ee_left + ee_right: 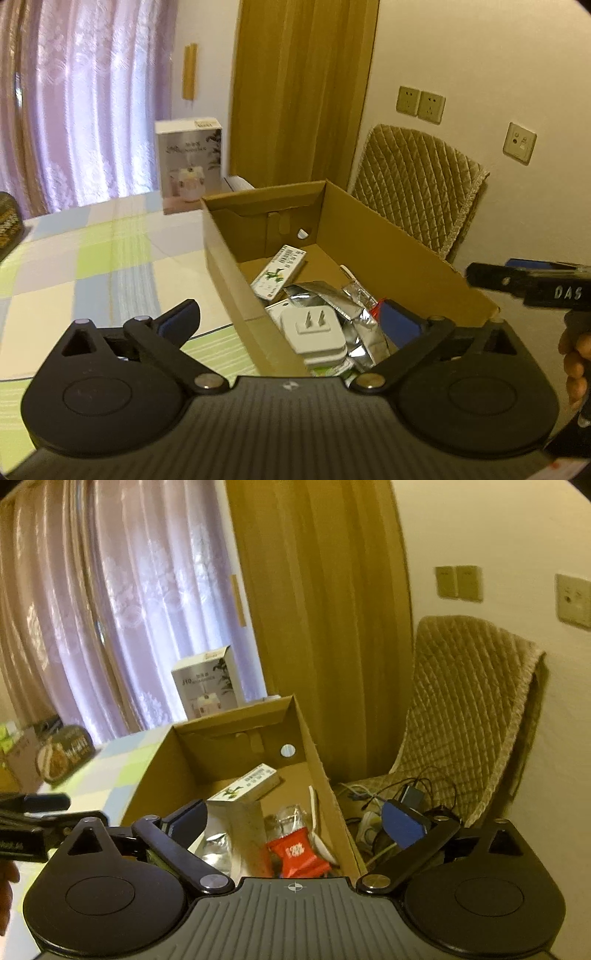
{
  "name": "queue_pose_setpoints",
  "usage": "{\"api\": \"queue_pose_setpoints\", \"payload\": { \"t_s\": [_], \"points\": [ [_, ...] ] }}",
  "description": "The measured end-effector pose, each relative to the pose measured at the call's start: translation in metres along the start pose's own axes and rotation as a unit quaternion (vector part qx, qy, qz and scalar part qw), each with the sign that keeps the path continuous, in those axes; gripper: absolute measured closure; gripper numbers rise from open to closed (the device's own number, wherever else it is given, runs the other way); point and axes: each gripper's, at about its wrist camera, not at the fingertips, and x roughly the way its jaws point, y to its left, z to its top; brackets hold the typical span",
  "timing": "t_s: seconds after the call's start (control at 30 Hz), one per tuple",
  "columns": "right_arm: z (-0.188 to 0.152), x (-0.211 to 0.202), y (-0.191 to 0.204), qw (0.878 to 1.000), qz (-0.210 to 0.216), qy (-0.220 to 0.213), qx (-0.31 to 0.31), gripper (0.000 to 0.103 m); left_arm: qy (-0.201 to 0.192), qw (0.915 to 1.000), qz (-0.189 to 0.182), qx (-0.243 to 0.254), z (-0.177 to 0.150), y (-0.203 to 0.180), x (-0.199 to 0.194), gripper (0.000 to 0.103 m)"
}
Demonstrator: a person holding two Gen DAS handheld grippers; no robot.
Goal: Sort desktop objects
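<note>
Both my tongs, left tongs (290,319) and right tongs (293,821), hang wide open and empty over the cardboard box (229,258). Inside it, I've got the white plug (314,328) at 6 o'clock and the red snack packet (299,854) too.

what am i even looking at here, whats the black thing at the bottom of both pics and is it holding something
The black shape at the bottom is a hand-held gripper, not a robot: a person carries one in each hand, and each has a camera looking forward along its two blue-padded jaws. One picture is from the left gripper, the other from the right gripper. Both stand open and hold nothing. They hover over an open cardboard box on a checked tablecloth. Inside lie a white plug adapter, a small green-and-white carton, silver foil packets and a red snack wrapper. Behind stands a white product box; beside the table is a padded chair.
</note>
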Motion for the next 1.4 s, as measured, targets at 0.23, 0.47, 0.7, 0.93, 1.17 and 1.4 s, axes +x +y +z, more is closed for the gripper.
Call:
{"api": "queue_pose_setpoints", "payload": {
  "t_s": [0.23, 0.47, 0.7, 0.93, 1.17, 1.4],
  "points": [
    [-0.017, -0.038, 0.014, 1.000, -0.005, -0.002, 0.011, 0.002, 0.009, 0.9997, 0.006, -0.020, -0.025, -0.003, -0.045, 0.001],
    [-0.038, -0.069, 0.034, 0.999, -0.017, 0.045, 0.010, 0.002, 0.071, 0.9963, 0.024, -0.043, -0.058, -0.021, -0.074, 0.001],
    [-0.041, -0.098, 0.063, 0.996, -0.010, 0.082, -0.047, 0.002, 0.076, 0.9920, 0.058, -0.082, -0.079, -0.034, -0.110, 0.001],
    [-0.050, -0.122, 0.073, 0.994, 0.003, 0.092, -0.054, 0.002, 0.074, 0.9912, 0.066, -0.088, -0.091, -0.049, -0.140, 0.001],
    [-0.058, -0.147, 0.079, 0.995, 0.007, 0.082, -0.050, 0.002, 0.073, 0.9933, 0.072, -0.053, -0.092, -0.064, -0.156, 0.001],
    [-0.060, -0.158, 0.076, 0.995, 0.005, 0.080, -0.053, 0.002, 0.065, 0.9936, 0.077, -0.052, -0.091, -0.071, -0.162, 0.001]
  ]
}}
